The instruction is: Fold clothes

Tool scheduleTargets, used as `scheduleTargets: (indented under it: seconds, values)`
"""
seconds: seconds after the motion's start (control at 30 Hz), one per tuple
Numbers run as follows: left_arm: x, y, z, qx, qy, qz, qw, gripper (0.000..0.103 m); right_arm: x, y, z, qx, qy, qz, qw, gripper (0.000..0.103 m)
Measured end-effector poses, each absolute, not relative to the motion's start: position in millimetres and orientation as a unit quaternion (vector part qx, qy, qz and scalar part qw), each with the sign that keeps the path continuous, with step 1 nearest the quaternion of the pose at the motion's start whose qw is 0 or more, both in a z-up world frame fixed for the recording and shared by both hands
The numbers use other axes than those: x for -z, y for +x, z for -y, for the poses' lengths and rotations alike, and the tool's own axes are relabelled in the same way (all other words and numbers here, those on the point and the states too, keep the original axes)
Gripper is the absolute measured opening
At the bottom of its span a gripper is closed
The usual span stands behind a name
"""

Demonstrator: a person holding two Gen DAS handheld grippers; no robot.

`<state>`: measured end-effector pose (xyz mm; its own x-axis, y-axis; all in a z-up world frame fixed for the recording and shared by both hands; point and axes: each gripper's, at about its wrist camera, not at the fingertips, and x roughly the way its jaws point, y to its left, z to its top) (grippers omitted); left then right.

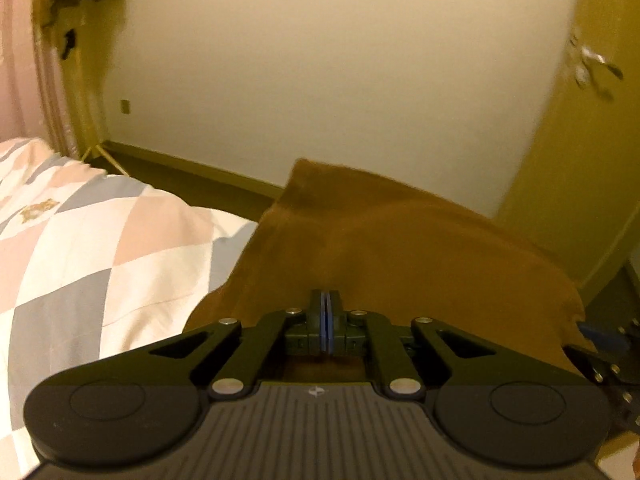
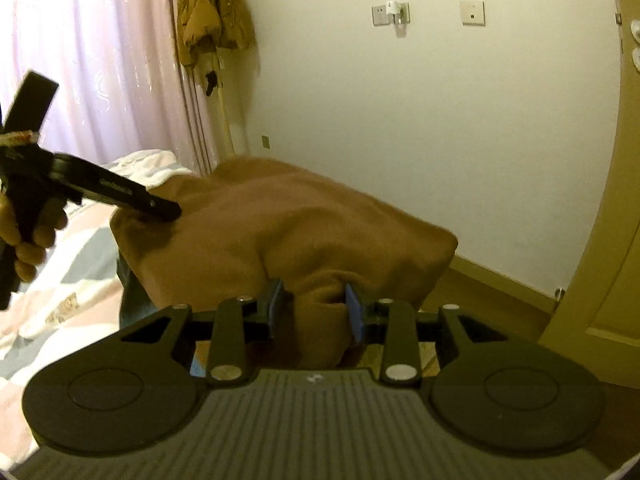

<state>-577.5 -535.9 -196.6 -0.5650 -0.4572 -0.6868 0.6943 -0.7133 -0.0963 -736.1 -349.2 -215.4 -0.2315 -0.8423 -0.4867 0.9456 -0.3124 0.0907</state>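
Note:
A brown garment (image 1: 384, 248) is held up above the bed between both grippers. My left gripper (image 1: 327, 312) is shut, its blue pads pressed together on the garment's near edge. In the right wrist view the garment (image 2: 280, 232) bulges up and a bunched fold of it sits between the blue pads of my right gripper (image 2: 316, 308), which are a fold's width apart and press on the cloth. The left gripper's body (image 2: 120, 192) shows at the garment's left edge in that view, held by a hand.
A bed with a pink, grey and white diamond-pattern cover (image 1: 100, 240) lies at the left. A pale wall (image 1: 320, 80) stands ahead, with a door (image 2: 608, 240) at the right. A brown jacket (image 2: 212, 12) hangs by pink curtains (image 2: 100, 60). Wooden floor (image 2: 480, 292) lies beyond the bed.

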Motion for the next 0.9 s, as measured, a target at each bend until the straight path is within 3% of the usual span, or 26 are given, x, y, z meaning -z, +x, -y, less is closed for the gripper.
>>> scheduleTargets:
  seconds: [0.13, 0.3, 0.37, 0.4, 0.43, 0.57, 0.63, 0.7, 0.9]
  values:
    - [188, -568, 535, 0.857, 0.329, -0.184, 0.352, 0.009, 193, -742, 326, 0.788, 0.209, -0.080, 0.573, 0.031]
    - [177, -555, 533, 0.845, 0.331, -0.187, 0.377, 0.011, 207, -736, 340, 0.780, 0.239, -0.118, 0.567, 0.033]
    - [172, -550, 533, 0.840, 0.331, -0.188, 0.386, 0.028, 193, -732, 335, 0.788, 0.236, -0.106, 0.559, 0.033]
    - [169, -547, 530, 0.838, 0.331, -0.190, 0.390, 0.046, 186, -728, 329, 0.793, 0.233, -0.101, 0.554, 0.034]
    - [162, -540, 521, 0.837, 0.329, -0.195, 0.391, 0.057, 176, -720, 320, 0.798, 0.233, -0.097, 0.548, 0.040]
    - [136, -508, 481, 0.830, 0.338, -0.221, 0.385, 0.065, 140, -680, 286, 0.805, 0.264, -0.088, 0.524, 0.048]
    - [125, -488, 455, 0.821, 0.356, -0.232, 0.382, 0.083, 124, -653, 261, 0.807, 0.289, -0.082, 0.508, 0.070]
    - [113, -466, 424, 0.817, 0.368, -0.235, 0.376, 0.092, 110, -625, 235, 0.810, 0.310, -0.068, 0.493, 0.077]
    - [78, -407, 349, 0.813, 0.389, -0.227, 0.368, 0.101, 79, -554, 166, 0.811, 0.354, -0.035, 0.464, 0.092]
